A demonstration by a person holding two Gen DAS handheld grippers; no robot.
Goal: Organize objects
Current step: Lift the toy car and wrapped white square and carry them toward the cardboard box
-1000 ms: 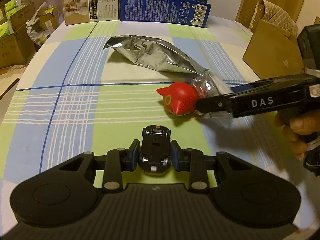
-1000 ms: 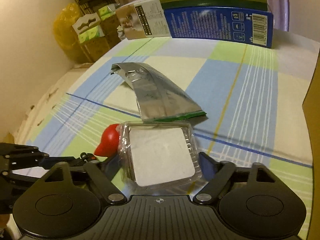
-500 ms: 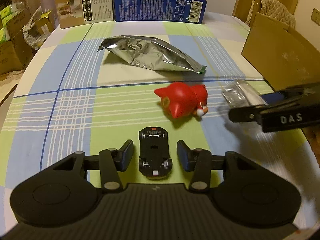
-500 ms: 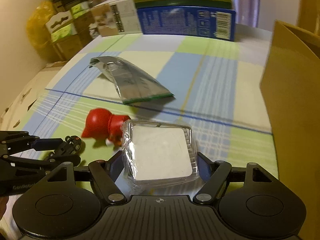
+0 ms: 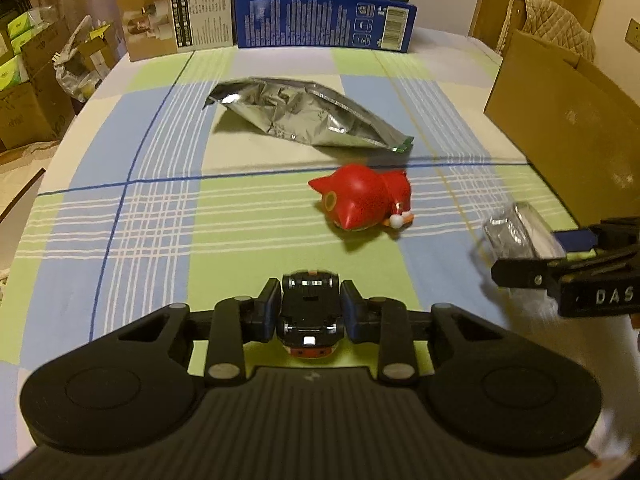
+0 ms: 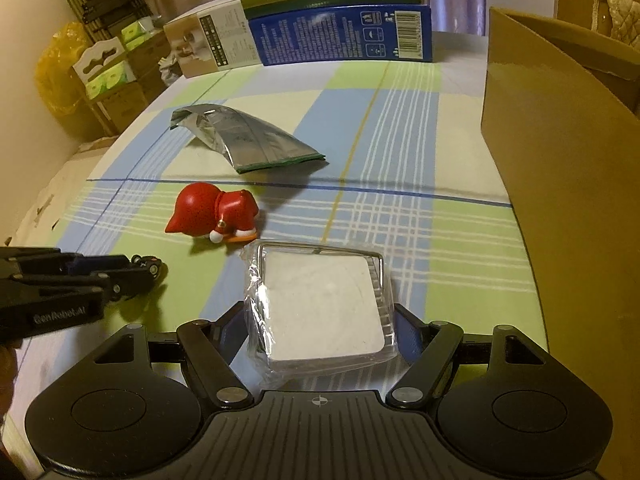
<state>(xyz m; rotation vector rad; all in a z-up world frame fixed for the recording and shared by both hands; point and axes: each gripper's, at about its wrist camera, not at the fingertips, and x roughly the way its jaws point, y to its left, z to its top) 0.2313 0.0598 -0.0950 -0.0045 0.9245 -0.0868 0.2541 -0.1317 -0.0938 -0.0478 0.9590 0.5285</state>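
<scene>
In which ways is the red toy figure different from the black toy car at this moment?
The red toy figure lies free on its side on the checked cloth, while the black toy car sits between the fingers of the left gripper, which is shut on it. The figure is rounded, glossy and red; the car is low, boxy and mostly black. The figure looks bulkier than the car. Both are small toys.

– Where is everything relative to the cat figure [image 5: 362, 202]?
– The foil pouch [image 5: 304, 118] lies just behind it, two cartons [image 5: 324, 20] far behind at the table's [image 5: 160, 216] far edge.
– And nearer?
– The toy car [image 5: 310, 312] sits in front; the wrapped tray [image 6: 320, 304] to its right; the cardboard box [image 6: 560, 160] further right.
</scene>
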